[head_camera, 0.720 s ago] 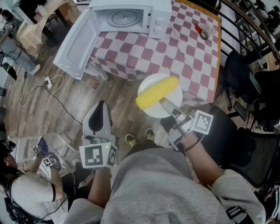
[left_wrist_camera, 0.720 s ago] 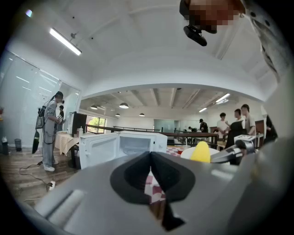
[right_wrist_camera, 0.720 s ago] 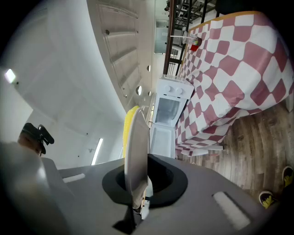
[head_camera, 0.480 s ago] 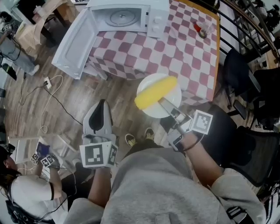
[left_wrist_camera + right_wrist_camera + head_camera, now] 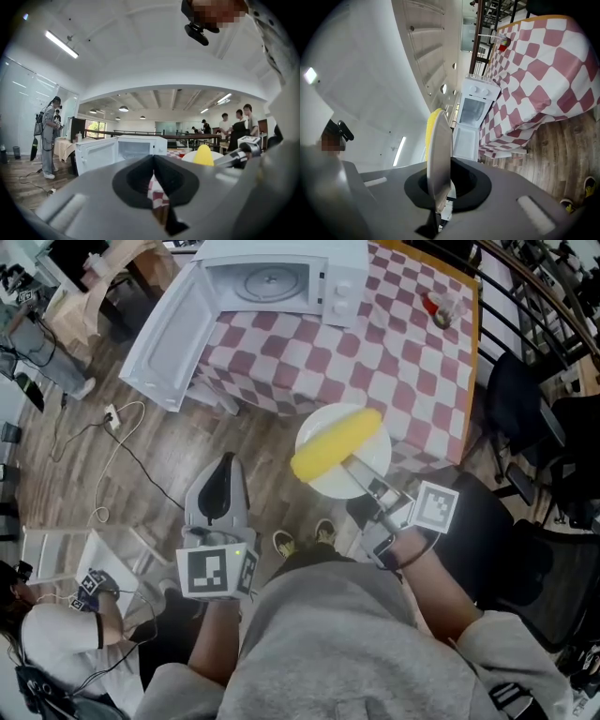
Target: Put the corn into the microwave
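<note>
Left gripper (image 5: 223,465): jaws pressed together on nothing, over the wood floor, lower centre-left.
Right gripper (image 5: 357,472): pinching the near rim of the white plate (image 5: 373,463), mid-frame.
Corn (image 5: 336,443): 1 yellow cob lying across the plate, at the surface's near edge.
Surface (image 5: 403,362): checked cloth stretching between plate and microwave; small red-topped thing (image 5: 439,307) at upper right.
Microwave (image 5: 339,292): top of frame, door (image 5: 173,334) swung open leftward, glass turntable showing.
Floor: white plug (image 5: 111,415) at left; seated person (image 5: 52,652) at lower left.

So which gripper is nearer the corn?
Right. The right gripper grips the rim of the plate carrying the corn; the left gripper hangs empty, apart from it, off to the plate's left.
</note>
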Demonstrator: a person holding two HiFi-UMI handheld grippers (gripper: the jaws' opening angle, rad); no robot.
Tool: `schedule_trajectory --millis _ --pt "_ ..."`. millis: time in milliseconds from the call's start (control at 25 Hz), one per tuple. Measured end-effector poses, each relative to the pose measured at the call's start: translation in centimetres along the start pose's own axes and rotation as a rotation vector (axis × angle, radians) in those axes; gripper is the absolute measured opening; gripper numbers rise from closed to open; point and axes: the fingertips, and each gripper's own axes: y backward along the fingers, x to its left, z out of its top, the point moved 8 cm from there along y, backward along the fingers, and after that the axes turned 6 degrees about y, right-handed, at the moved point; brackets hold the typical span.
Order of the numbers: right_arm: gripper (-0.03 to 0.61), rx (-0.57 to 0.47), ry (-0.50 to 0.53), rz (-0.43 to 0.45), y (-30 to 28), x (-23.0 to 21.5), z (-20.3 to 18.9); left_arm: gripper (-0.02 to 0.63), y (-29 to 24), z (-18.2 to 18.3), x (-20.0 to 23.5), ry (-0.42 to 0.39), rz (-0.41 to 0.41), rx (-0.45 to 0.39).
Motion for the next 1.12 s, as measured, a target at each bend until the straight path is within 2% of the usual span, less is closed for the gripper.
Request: schedule_trajectory --millis 520,1120 --pt "0.008 0.008 -0.006 0.013 2.0 -1.2 1.4 0.008 -0.6 -0.5 -2.8 -0.018 0.012 0.041" --pt "0.008 0.026 -0.003 0.056 2.0 -1.8 2.7 0.008 -1.1 0.3 -4.8 -0.048 0.036 -0.001"
